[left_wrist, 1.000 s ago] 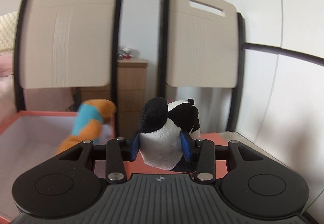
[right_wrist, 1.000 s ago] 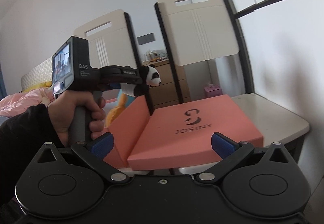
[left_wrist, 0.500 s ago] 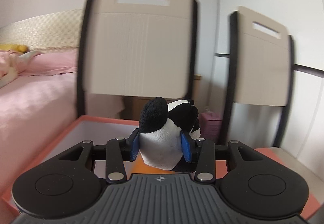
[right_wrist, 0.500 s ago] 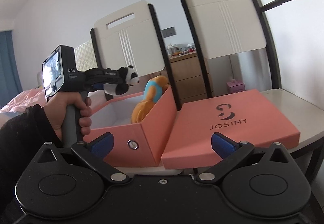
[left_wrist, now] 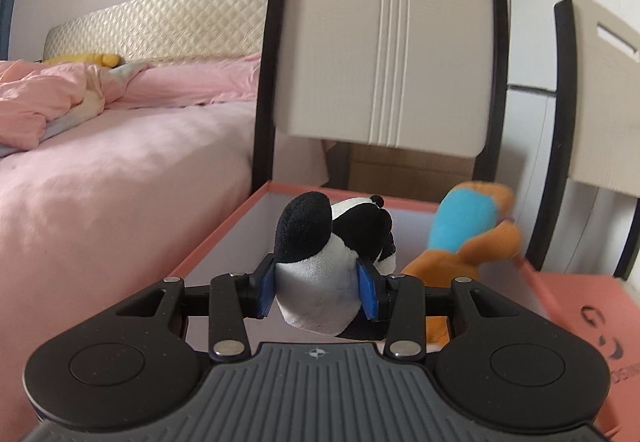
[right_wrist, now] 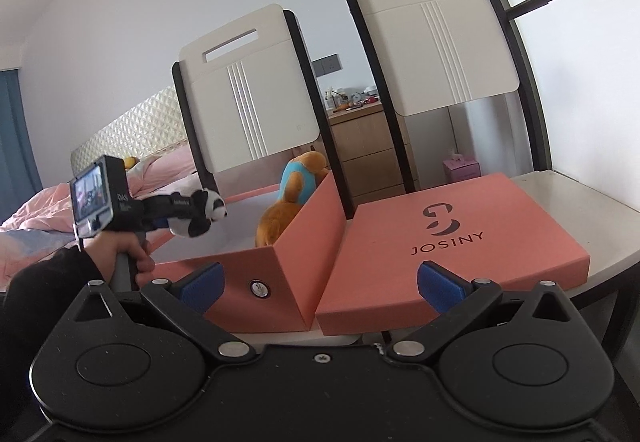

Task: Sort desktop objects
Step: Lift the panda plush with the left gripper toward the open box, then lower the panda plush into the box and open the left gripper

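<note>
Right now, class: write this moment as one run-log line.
left gripper: shut on panda plush, over pink box | right gripper: open, empty | orange plush: in box | lid: beside box

White walls, daylight; two cream chairs [right_wrist: 256, 98] behind worktop [right_wrist: 592, 202], pink bed [left_wrist: 100, 162] left, wooden drawers [right_wrist: 372, 146], perhaps cluttered.

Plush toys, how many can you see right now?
2. The panda plush is clamped in the left gripper over the open pink box; the orange plush sits inside it. Others may be hidden.
</note>
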Tool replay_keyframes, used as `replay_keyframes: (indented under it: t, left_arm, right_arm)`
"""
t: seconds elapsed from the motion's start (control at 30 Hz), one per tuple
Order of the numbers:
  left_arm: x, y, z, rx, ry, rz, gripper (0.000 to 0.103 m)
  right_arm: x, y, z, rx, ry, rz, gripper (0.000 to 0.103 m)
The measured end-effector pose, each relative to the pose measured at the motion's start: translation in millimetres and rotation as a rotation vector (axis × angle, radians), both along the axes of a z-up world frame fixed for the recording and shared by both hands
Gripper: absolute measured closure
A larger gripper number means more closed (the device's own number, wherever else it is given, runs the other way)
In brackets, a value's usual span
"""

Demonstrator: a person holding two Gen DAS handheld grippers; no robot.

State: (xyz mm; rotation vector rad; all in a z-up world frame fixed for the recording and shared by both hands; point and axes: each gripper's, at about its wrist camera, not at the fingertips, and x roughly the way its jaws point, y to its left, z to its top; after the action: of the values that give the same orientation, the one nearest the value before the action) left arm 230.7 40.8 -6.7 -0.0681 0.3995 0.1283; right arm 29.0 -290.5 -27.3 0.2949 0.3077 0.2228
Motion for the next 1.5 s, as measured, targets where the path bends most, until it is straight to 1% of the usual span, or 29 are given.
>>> replay_keyframes:
  t: [0.07, 0.23, 0.33, 0.4, 0.43, 0.47, 0.53, 0.67, 0.83, 0.97, 1.1, 1.27, 1.4, 1.5]
  left_arm:
    - [1.0, 3.4, -5.0, 0.003, 0.011, 0.014, 0.057]
    - [3.3, 11.0, -14.5, -0.020, 0.045, 0.023, 0.057]
    - [5.2, 13.6, -18.1, -0.031, 0.070, 0.032, 0.054]
    - [2.2, 14.2, -15.5, -0.048, 0.070, 0.041, 0.052]
    - [-0.2, 13.3, -14.0, -0.048, 0.061, 0.039, 0.046]
    - [-2.2, 12.0, -12.0, -0.042, 0.050, 0.042, 0.030]
    - [-7.5, 8.2, -8.4, -0.030, 0.022, 0.055, 0.011]
    - [-19.9, -2.8, -0.8, 0.001, -0.023, 0.029, 0.010]
    - [-38.9, -17.8, 6.7, -0.002, -0.060, -0.024, 0.009]
    - [-52.7, -31.3, 6.0, 0.013, -0.089, -0.066, 0.008]
    - [-62.8, -40.4, 2.1, 0.028, -0.095, -0.089, 0.007]
    - [-78.6, -45.5, 0.6, 0.017, -0.113, -0.098, 0.003]
    - [-89.6, -52.5, -1.1, 0.040, -0.129, -0.117, 0.003]
    - [-98.9, -56.6, -1.2, 0.032, -0.138, -0.138, 0.002]
  right_arm:
    - [-1.6, -1.7, 0.1, 0.006, -0.003, -0.002, 0.001]
    - [-3.8, -5.2, 0.4, 0.018, -0.005, -0.009, 0.001]
    - [-4.6, -5.5, 0.7, 0.016, -0.006, -0.010, 0.001]
    - [-5.3, -6.3, 1.2, 0.017, -0.007, -0.013, 0.001]
    - [-5.8, -7.1, 1.5, 0.019, -0.008, -0.014, 0.001]
    - [-6.3, -7.5, 1.7, 0.020, -0.008, -0.016, 0.001]
    - [-7.0, -8.4, 1.9, 0.021, -0.009, -0.020, 0.001]
    - [-7.7, -9.8, 2.0, 0.017, -0.008, -0.027, 0.001]
    - [-9.6, -12.2, 2.4, 0.013, -0.010, -0.040, 0.001]
    - [-12.1, -14.6, 2.4, 0.006, -0.012, -0.051, 0.001]
    - [-15.2, -16.2, 2.5, 0.002, -0.014, -0.056, 0.001]
    - [-18.2, -20.8, 3.0, 0.003, -0.019, -0.064, 0.001]
    - [-19.4, -22.8, 3.6, 0.007, -0.023, -0.068, 0.001]
    - [-20.0, -23.9, 3.7, 0.004, -0.025, -0.068, 0.001]
